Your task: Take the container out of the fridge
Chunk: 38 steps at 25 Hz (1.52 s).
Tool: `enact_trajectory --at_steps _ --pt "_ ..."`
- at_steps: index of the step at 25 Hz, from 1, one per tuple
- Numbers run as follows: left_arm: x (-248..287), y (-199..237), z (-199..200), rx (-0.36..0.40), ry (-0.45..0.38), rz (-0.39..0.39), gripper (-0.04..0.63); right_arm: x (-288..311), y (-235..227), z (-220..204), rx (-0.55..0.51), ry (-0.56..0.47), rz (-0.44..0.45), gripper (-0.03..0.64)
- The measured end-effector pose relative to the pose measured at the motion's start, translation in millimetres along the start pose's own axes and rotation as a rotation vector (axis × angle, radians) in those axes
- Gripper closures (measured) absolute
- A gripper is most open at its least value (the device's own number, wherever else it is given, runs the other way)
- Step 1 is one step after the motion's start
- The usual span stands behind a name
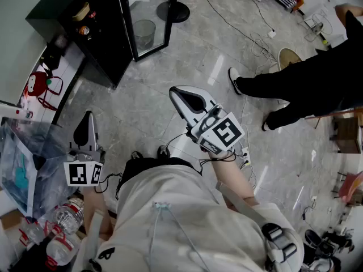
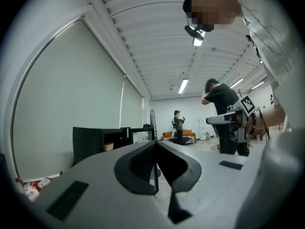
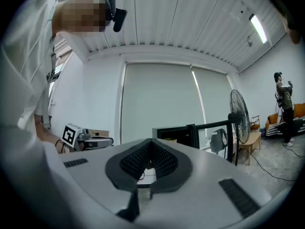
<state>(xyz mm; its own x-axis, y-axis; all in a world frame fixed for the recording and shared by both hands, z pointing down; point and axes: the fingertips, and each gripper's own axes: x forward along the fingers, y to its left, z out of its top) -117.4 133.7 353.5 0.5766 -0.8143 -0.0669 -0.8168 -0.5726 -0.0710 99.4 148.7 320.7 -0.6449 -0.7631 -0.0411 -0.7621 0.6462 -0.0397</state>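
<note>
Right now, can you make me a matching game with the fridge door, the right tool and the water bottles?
Things:
1. fridge door
2. right tool
3. water bottles

States or places:
A. shut, with nothing in it
B. lower left of the head view
C. swung open

Pairs: 1-C, 2-A, 3-B

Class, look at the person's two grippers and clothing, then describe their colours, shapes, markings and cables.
The left gripper and right gripper are alike. Each has a tapering white claw with black ribbed padding inside, and behind it a cube of black-and-white square markers. Thin black cables trail from them. The person wears a pale, short-sleeved top.
</note>
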Motion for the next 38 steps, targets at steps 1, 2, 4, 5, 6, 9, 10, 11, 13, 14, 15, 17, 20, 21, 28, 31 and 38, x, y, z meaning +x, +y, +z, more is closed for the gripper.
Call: enact_trajectory --at_steps 1,2,4,5,6,9,10,11,13,14,15,17,20,21,28,31,38 --pt "0.1 0.6 4.1 0.016 0.009 -0.017 0.588 -1.5 2.0 -2.6 0.010 -0.004 -0.009 0.604" --pt "1.0 0.7 7.7 0.029 0.015 -0.036 0.588 -3.2 3.3 -5.0 0.018 -0.007 -0.019 0.604" --pt "7.1 -2.1 11.1 0.036 0.016 -0.073 0.588 -7.8 2.1 -8.2 0.025 -0.004 -0.044 0.604" --pt "10.6 -4.0 10.7 0.032 0.014 -0.088 0.588 -10.1 0.7 -9.6 0.023 0.003 -0.056 0.604" --pt "12.8 -5.1 9.7 0.027 0.013 -0.098 0.588 -11.4 0.1 -11.2 0.022 0.011 -0.062 0.604" --pt "12.5 -2.1 7.3 0.021 0.013 -0.100 0.588 -8.1 2.6 -15.8 0.026 0.017 -0.052 0.604" --pt "11.7 -0.8 6.5 0.022 0.014 -0.098 0.588 -6.4 3.9 -17.1 0.027 0.016 -0.046 0.604" --pt "11.0 -0.2 5.6 0.022 0.016 -0.098 0.588 -5.4 5.0 -18.3 0.028 0.017 -0.040 0.604" --pt "9.3 -0.7 3.9 0.022 0.022 -0.101 0.588 -5.7 7.0 -20.5 0.030 0.021 -0.034 0.604" --pt "8.5 -1.3 3.0 0.022 0.025 -0.102 0.588 -6.5 7.8 -21.2 0.031 0.023 -0.032 0.604" --pt "7.7 -1.7 2.3 0.022 0.027 -0.102 0.588 -7.1 8.2 -21.9 0.033 0.024 -0.031 0.604" --pt "7.0 -3.4 1.0 0.029 0.031 -0.101 0.588 -7.3 8.0 -23.4 0.041 0.023 -0.027 0.604" --pt "8.6 -8.6 -1.0 0.034 0.036 -0.106 0.588 -7.6 4.9 -24.0 0.068 0.011 -0.025 0.603" --pt "9.1 -10.6 -1.6 0.032 0.038 -0.107 0.588 -9.1 3.9 -23.8 0.076 0.007 -0.027 0.603" --pt "19.5 -20.2 -0.8 0.025 0.033 -0.112 0.588 -21.3 -5.1 -16.6 0.082 -0.013 -0.027 0.603" --pt "20.7 -28.2 1.3 0.030 0.033 -0.096 0.588 -29.4 -6.0 -18.2 0.092 0.003 -0.010 0.603" --pt "40.8 -39.0 7.2 0.069 0.029 -0.090 0.588 -38.0 -20.8 -27.6 0.111 0.023 0.012 0.603"
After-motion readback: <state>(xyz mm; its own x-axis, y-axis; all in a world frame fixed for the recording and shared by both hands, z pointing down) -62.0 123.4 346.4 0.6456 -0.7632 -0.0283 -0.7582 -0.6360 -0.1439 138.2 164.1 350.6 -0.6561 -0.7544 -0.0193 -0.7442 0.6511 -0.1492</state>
